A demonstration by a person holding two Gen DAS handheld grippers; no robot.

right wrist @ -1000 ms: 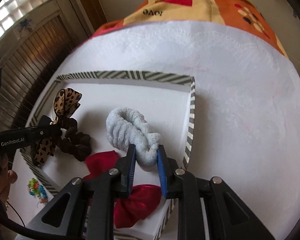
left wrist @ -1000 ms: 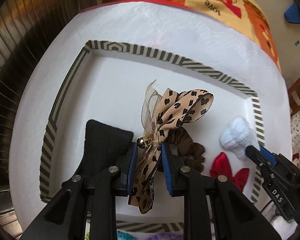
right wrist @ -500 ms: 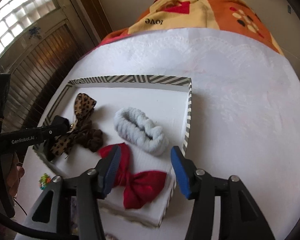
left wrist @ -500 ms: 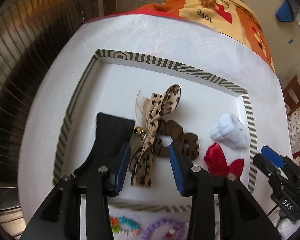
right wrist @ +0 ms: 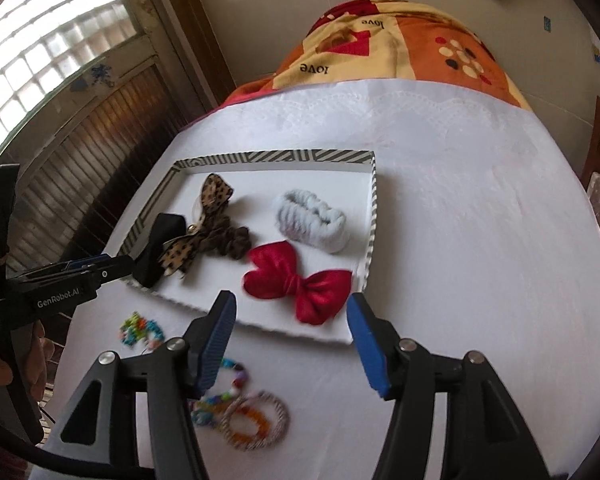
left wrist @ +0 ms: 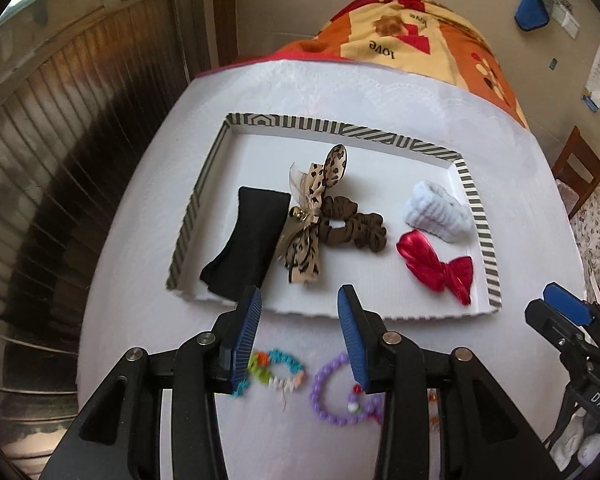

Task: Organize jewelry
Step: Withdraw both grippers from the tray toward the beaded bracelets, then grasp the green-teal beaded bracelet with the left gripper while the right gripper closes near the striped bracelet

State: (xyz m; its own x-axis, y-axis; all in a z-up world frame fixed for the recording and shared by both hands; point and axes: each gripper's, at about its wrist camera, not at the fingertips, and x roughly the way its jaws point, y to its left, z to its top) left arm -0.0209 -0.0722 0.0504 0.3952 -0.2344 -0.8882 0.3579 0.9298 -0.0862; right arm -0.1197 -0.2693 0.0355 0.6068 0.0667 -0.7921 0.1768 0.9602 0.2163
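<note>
A white tray with a striped rim (left wrist: 476, 208) (right wrist: 374, 208) holds a black headband (left wrist: 248, 240), a leopard-print bow on a brown scrunchie (left wrist: 320, 220) (right wrist: 208, 236), a pale blue scrunchie (left wrist: 436, 212) (right wrist: 312, 220) and a red bow (left wrist: 436, 268) (right wrist: 300, 280). My left gripper (left wrist: 298, 336) is open and empty, just in front of the tray over a multicoloured bead bracelet (left wrist: 276, 370) and a purple bead bracelet (left wrist: 340, 392). My right gripper (right wrist: 292, 344) is open and empty, in front of the red bow, above several bead bracelets (right wrist: 244, 412).
The table wears a white cloth (right wrist: 460, 200) over an orange patterned blanket (right wrist: 380, 40). A wooden slatted door (left wrist: 60, 140) stands at the left. Another bead bracelet (right wrist: 140, 330) lies left of the right gripper. A wooden chair (left wrist: 580, 168) stands at the right.
Both grippers opened, let go of the leopard bow and the pale blue scrunchie in the tray, and drew back toward the near side of the table, over the bracelets.
</note>
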